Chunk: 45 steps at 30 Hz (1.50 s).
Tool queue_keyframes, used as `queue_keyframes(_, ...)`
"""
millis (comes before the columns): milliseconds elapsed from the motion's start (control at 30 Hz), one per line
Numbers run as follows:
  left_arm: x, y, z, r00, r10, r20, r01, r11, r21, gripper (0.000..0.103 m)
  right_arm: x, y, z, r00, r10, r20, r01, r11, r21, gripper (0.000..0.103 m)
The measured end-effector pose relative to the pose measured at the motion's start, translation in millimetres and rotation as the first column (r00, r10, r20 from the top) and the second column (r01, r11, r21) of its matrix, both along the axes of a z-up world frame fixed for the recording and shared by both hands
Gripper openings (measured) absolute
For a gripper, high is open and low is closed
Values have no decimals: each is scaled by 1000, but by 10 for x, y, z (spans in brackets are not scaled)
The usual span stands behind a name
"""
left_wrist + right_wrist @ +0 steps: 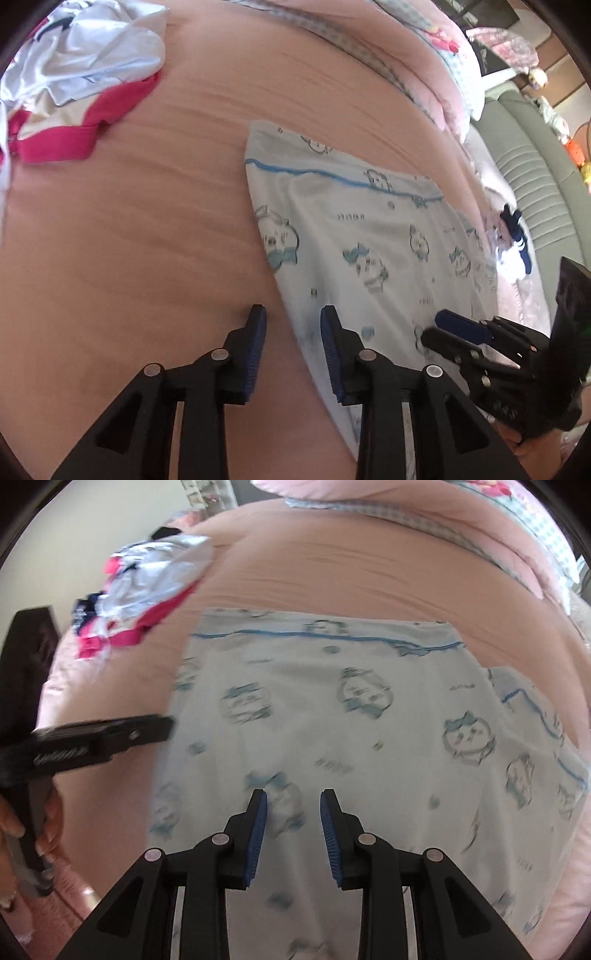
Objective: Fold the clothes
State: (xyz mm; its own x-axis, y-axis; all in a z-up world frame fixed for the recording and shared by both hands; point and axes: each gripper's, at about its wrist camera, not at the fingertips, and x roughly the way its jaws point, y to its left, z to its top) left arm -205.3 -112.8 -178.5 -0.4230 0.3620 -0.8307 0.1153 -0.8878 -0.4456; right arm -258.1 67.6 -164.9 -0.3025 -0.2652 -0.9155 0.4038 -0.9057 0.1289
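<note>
1. Left gripper point(293, 325): jaws stand partly apart with nothing between the pads; it hangs over the left edge of the white printed garment point(369, 236).
2. Right gripper point(293, 808): jaws partly apart, released, poised above the garment's near portion with no cloth pinched.
3. The garment lies spread flat on the pink bedsheet point(147, 221).
4. A heap of unfolded clothes point(147, 594) sits well apart, toward the far left of the bed.
</note>
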Motion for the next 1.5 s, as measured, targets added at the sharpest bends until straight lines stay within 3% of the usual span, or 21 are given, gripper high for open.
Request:
queue_keyframes(67,-42,11,-32,1000,-9,-13,9,1000,24,19,-124,45,-19,999,-38,4,38,999,-7,29)
queue_keyframes(100,-61,23,-51,1000,-16,-16,17,999,32,1,-167,81,-24,998,-59,11,60,998,-19,29)
queue_keyframes(200,-93,79,-9,999,-36,-25,36,999,-4,1,-242,123,-81,996,-82,29,82,997,-11,29)
queue_keyframes(367,-3,-125,308,998,-33,-61,27,996,-90,1,-274,126,-103,998,-63,14,62,998,29,29)
queue_keyframes(433,-3,-197,274,998,-50,-27,46,992,-122,1,-311,149,-131,998,-68,8,67,997,47,29)
queue_keyframes(533,-30,-210,-5,995,-84,63,96,968,-232,1,-339,167,-180,999,-49,-23,50,998,40,30)
queue_keyframes(667,13,-431,200,999,-29,45,35,990,-135,1,-286,121,-80,998,-26,-65,34,991,129,30)
queue_keyframes(700,-23,-471,201,999,-12,33,15,995,-101,2,-286,152,-30,998,-29,-63,36,994,101,30)
queue_keyframes(767,-95,-552,201,1000,25,13,-24,999,-32,9,-289,213,66,998,-36,-55,39,998,43,30)
queue_keyframes(833,-168,-632,201,998,62,-5,-62,997,37,49,-335,244,103,998,-52,-36,52,999,6,30)
queue_keyframes(867,-206,-661,189,997,77,-14,-76,995,70,53,-360,248,115,998,-59,-32,59,998,1,30)
queue_keyframes(967,-316,-604,75,996,75,-49,-70,992,105,53,-420,216,98,998,-55,-31,56,998,7,30)
queue_keyframes(1000,-346,-564,54,996,65,-60,-59,994,92,41,-439,201,80,998,-51,-30,52,999,13,30)
queue_keyframes(1033,-404,-499,37,998,40,-57,-36,997,65,16,-456,186,30,999,-48,-23,48,998,27,30)
queue_keyframes(1067,-462,-433,20,998,14,-53,-12,999,38,1,-473,171,-19,999,-44,-15,44,998,40,30)
queue_keyframes(1167,-513,-355,116,997,-27,-67,20,994,-104,1,-524,157,-127,999,-42,-20,44,997,69,30)
queue_keyframes(1267,-460,-630,163,996,84,-20,-86,980,-180,1,-572,198,-89,997,-58,-55,63,992,105,30)
queue_keyframes(1300,-422,-733,168,992,130,1,-127,976,-178,1,-572,247,-71,995,-81,-50,86,991,102,30)
queue_keyframes(1367,-220,-902,189,978,204,44,-202,979,-35,1,-563,343,-33,991,-125,-40,128,987,93,30)
queue_keyframes(1433,14,-854,214,981,185,56,-187,982,24,2,-422,417,32,991,-131,-8,132,990,43,30)
queue_keyframes(1500,257,-639,150,987,128,95,-132,991,37,3,-145,395,82,995,-95,16,95,995,11,30)
